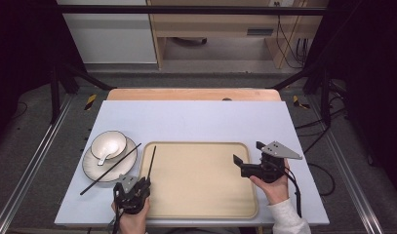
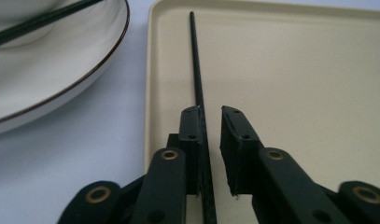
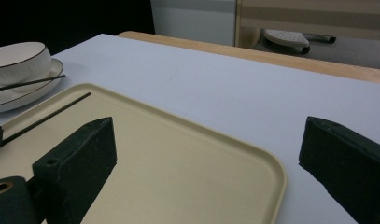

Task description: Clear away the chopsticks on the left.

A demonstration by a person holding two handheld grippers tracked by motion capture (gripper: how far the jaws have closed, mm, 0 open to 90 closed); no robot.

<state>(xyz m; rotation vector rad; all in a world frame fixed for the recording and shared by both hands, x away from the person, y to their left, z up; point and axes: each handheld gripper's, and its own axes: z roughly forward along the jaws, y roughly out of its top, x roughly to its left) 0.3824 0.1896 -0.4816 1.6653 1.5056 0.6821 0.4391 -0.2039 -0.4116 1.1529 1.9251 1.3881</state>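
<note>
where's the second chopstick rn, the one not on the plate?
High view: the chopstick lies along the tray's left edge, right of the plate, its near end between the left gripper's slightly parted fingers.

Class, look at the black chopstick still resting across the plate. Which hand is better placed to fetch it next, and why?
Probably the left. The left gripper sits just beside the plate where that chopstick lies, its jaws parted around another chopstick lying on the tray. The right gripper hangs open across the tray.
</note>
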